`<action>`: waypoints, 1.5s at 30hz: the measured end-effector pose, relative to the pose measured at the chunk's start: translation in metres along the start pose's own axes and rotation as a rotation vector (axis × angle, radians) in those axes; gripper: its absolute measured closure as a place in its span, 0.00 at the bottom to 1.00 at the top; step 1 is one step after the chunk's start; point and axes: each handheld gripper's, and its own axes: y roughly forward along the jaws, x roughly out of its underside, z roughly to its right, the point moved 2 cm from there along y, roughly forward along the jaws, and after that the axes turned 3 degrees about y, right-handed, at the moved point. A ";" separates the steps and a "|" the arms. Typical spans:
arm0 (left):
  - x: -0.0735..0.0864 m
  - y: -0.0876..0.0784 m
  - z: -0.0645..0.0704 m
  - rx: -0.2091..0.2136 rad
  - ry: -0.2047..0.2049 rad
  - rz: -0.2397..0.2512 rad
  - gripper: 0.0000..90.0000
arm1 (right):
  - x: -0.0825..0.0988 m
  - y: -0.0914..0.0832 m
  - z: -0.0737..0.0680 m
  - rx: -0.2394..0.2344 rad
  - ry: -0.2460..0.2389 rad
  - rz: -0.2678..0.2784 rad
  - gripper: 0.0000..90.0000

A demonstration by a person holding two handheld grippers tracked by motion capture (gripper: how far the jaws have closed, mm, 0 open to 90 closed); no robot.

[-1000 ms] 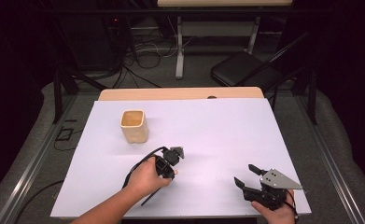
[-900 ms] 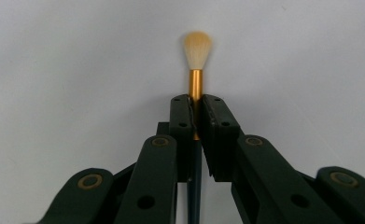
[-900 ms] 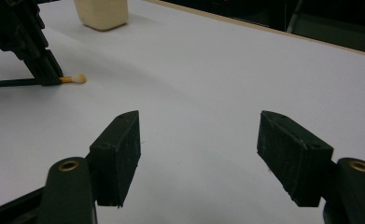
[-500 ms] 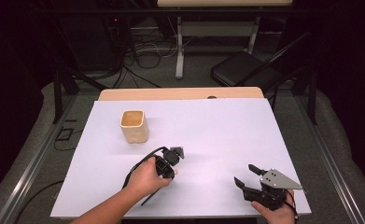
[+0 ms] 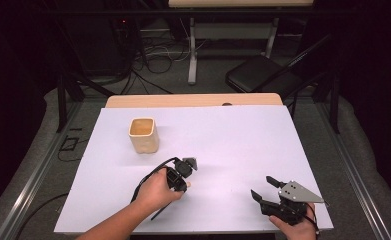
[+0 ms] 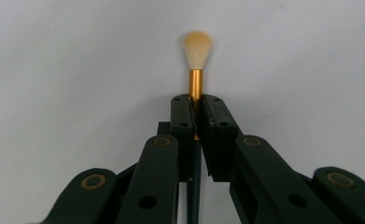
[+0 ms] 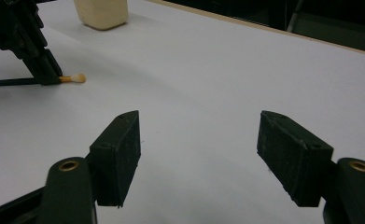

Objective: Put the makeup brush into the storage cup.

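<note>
Your left gripper (image 6: 196, 119) was clamped down on the brush (image 6: 196, 65), pads pinching the gold ferrule just behind the bristles, dark handle running back under the jaws. In the high view that gripper (image 5: 189, 165) sat low on the white table (image 5: 243, 145), near the front edge, left of centre, with the brush lying flat on the sheet beneath it. Your right gripper (image 7: 199, 140) was wide open with nothing in it, resting near the front right corner (image 5: 265, 189), well apart from the brush.

The cream cup (image 5: 144, 135) stood upright further back and left of your left gripper, near but not touching it. Probably the drop target.

The brush (image 7: 73, 79) itself: judged light, thin, stiff along the handle, soft only at the tuft. The ferrule is smooth metal, so it could slip or swivel in the pads. 1 grip point that far forward leaves the long handle free to droop. Keep off the bristles, since they would splay. Taking hold nearer mid-handle would likely balance better.
</note>
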 end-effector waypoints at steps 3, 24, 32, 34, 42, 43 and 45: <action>0.001 -0.001 0.000 -0.001 -0.001 0.003 0.93 | 0.000 0.000 0.000 0.000 0.001 -0.001 0.33; 0.014 -0.028 -0.007 0.043 -0.017 0.099 0.93 | 0.000 0.000 0.000 0.001 0.005 -0.006 0.33; 0.024 -0.049 -0.015 0.069 -0.045 0.193 0.93 | 0.001 0.001 0.001 0.001 0.006 -0.007 0.33; 0.027 -0.055 -0.017 0.072 -0.059 0.221 0.93 | 0.001 0.001 0.000 0.002 0.005 -0.007 0.33; 0.034 -0.074 -0.022 0.081 -0.072 0.301 0.93 | 0.001 0.002 0.000 0.002 0.009 -0.007 0.33; 0.034 -0.075 -0.022 0.081 -0.074 0.310 0.93 | 0.001 0.002 0.000 0.002 0.010 -0.007 0.33; 0.035 -0.077 -0.023 0.081 -0.072 0.320 0.93 | 0.001 0.002 0.000 0.003 0.011 -0.008 0.33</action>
